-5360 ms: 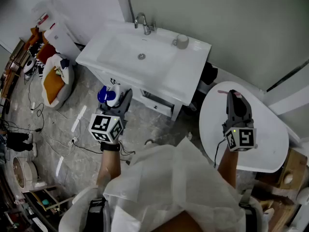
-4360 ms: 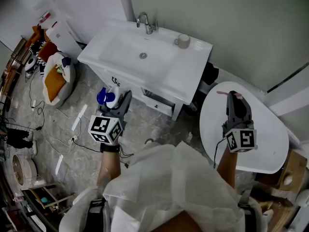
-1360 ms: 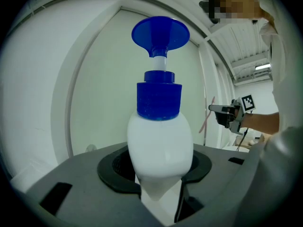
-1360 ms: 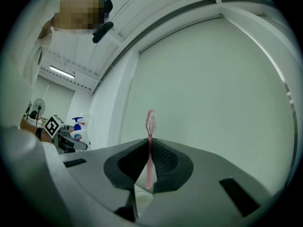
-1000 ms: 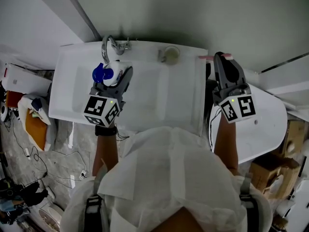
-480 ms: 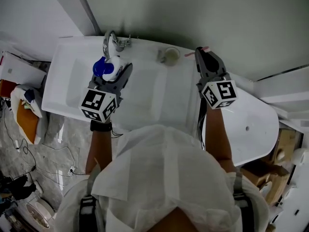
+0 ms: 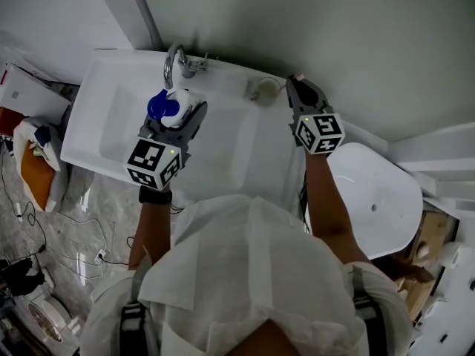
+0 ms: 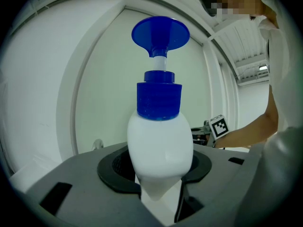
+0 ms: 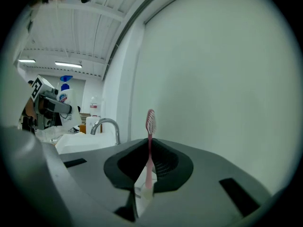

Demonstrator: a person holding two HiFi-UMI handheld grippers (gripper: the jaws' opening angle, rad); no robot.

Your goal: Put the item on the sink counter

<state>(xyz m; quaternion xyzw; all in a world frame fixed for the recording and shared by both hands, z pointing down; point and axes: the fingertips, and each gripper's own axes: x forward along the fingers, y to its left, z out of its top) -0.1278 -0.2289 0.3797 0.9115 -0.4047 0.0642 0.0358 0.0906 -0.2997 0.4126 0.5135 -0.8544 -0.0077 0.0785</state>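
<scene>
White smock (image 7: 245, 273), black wristband (image 7: 154, 196)

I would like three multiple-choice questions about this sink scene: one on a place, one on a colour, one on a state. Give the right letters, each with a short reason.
1. Where does the cup stand?
A) on the counter, right of the faucet
B) on the floor
C) down in the basin

2. What colour is the pump of the bottle?
A) red
B) blue
C) green

3. What is the state of the right gripper?
A) open and empty
B) shut on the toothbrush
C) shut on the cup

Answers:
1 A: the head view shows it by the wall, beside the faucet.
2 B: the left gripper view shows a blue pump on a white body.
3 B: the right gripper view shows it clamped on the pink handle.
</scene>
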